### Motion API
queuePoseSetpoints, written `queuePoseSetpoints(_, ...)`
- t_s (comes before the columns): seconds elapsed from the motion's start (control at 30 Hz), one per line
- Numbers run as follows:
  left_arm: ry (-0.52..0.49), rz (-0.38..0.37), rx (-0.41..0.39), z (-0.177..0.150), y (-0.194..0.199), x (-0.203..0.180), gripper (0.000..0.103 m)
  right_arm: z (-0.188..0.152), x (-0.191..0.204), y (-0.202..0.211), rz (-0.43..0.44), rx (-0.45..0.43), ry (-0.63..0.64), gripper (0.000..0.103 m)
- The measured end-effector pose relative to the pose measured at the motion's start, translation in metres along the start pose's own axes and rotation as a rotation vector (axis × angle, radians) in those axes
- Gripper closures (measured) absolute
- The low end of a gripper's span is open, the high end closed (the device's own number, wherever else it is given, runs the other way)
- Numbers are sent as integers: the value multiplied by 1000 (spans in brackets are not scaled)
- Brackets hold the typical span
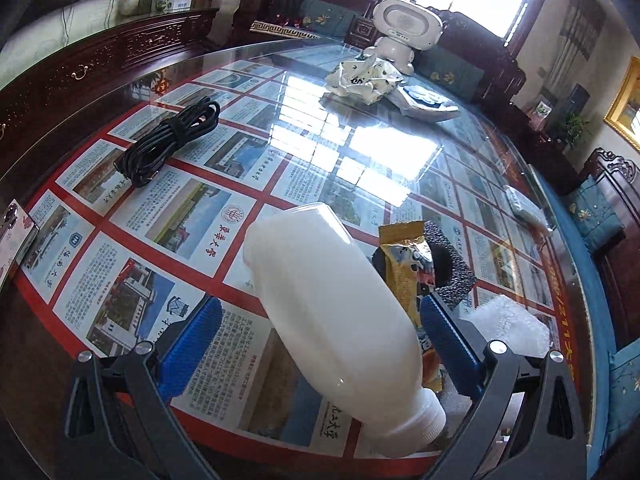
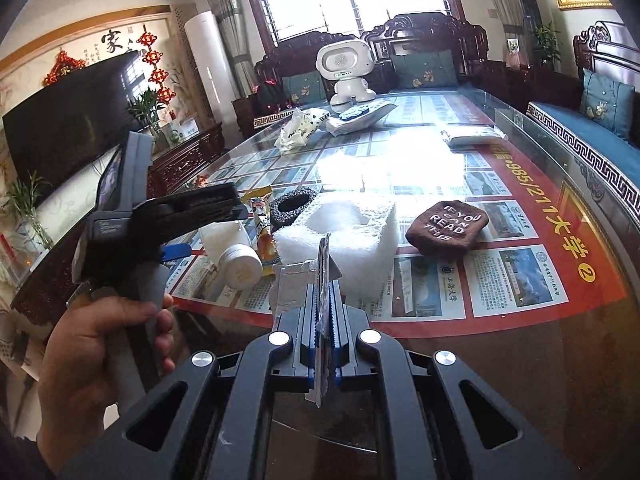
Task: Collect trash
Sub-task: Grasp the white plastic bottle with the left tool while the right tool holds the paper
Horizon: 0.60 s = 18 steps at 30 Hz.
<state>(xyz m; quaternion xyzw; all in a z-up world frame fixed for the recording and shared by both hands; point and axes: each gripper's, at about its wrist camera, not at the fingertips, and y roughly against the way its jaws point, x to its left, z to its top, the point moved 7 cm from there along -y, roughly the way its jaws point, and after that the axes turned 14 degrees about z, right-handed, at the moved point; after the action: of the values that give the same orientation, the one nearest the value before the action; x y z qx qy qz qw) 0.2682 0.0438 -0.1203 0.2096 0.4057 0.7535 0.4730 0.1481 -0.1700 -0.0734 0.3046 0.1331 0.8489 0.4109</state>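
Observation:
A white plastic bottle lies on its side on the glass table, cap toward me, between the blue fingers of my left gripper, which is open around it without clamping it. The bottle also shows in the right wrist view. A yellow snack wrapper lies just right of the bottle. My right gripper is shut on a thin flat foil wrapper, held edge-on above the table's near edge. The left gripper's body shows in the right wrist view, held by a hand.
A white foam block, a black foam ring, a brown cloth, a crumpled white bag, a black coiled cable and a white robot toy sit on the glass table. Sofas ring the table.

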Motion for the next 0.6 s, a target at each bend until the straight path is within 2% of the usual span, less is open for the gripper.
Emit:
queuePoseSetpoints(0.07,18,20,28,0,-9,1,4,-1,-1,0,3,-1,0,96)
queuePoseSetpoints(0.13,23,39,14,0,-9,3,5,-1,-2,1,4,1,0,96)
queuePoseSetpoints(0.23,17,22,5,0,-7,2,19,-3,-4,2,5,2,-5,96)
queuePoseSetpoints(0.3,8,-16,6,-1,-4,1,33,-3,-5,2,5,3,-13,96)
queuePoseSetpoints(0.37,-13,-53,0,-4,-1,-1,40,-3,-6,2,6,3,-17,96)
queuePoseSetpoints(0.47,-40,-94,-23,-11,5,-1,42,-4,-5,2,12,3,-24,96)
queuePoseSetpoints(0.6,-75,-109,-58,-19,14,1,43,-5,-7,3,12,2,-32,96)
